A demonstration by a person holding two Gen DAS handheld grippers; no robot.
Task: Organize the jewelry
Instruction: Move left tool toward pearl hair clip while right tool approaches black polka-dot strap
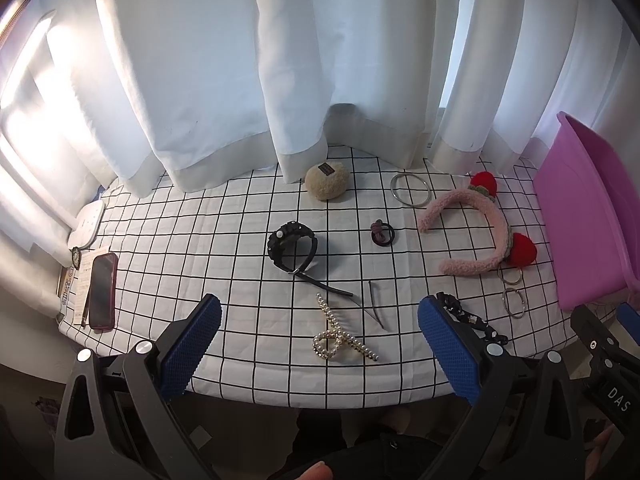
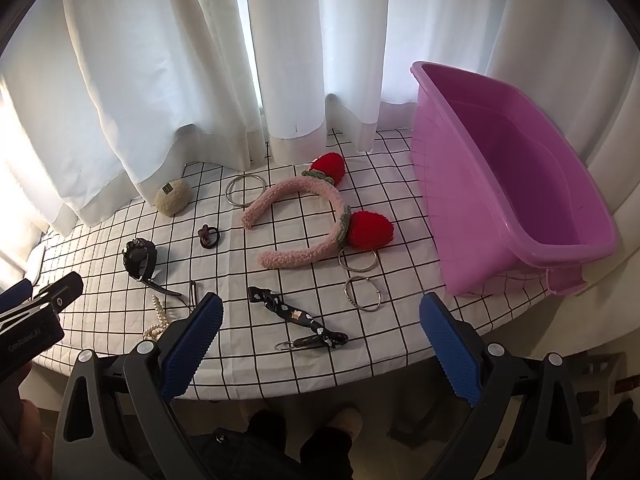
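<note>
Jewelry lies scattered on a grid-patterned tablecloth (image 1: 208,240). A pearl hair claw (image 1: 340,338), a black watch (image 1: 292,246) and a dark hair tie (image 1: 382,233) lie ahead of my left gripper (image 1: 320,336), which is open and empty above the near table edge. A pink headband with red pompoms (image 2: 320,220), silver bangles (image 2: 362,292), a black patterned hair clip (image 2: 296,314) and a beige fuzzy clip (image 2: 173,196) lie ahead of my right gripper (image 2: 320,336), also open and empty. A pink plastic tub (image 2: 516,184) stands empty at the right.
White curtains (image 1: 280,60) hang along the table's far edge. A phone in a red case (image 1: 102,290) and papers lie at the table's left end. A thin dark hairpin (image 1: 376,300) lies near the watch strap. My legs show below the near table edge.
</note>
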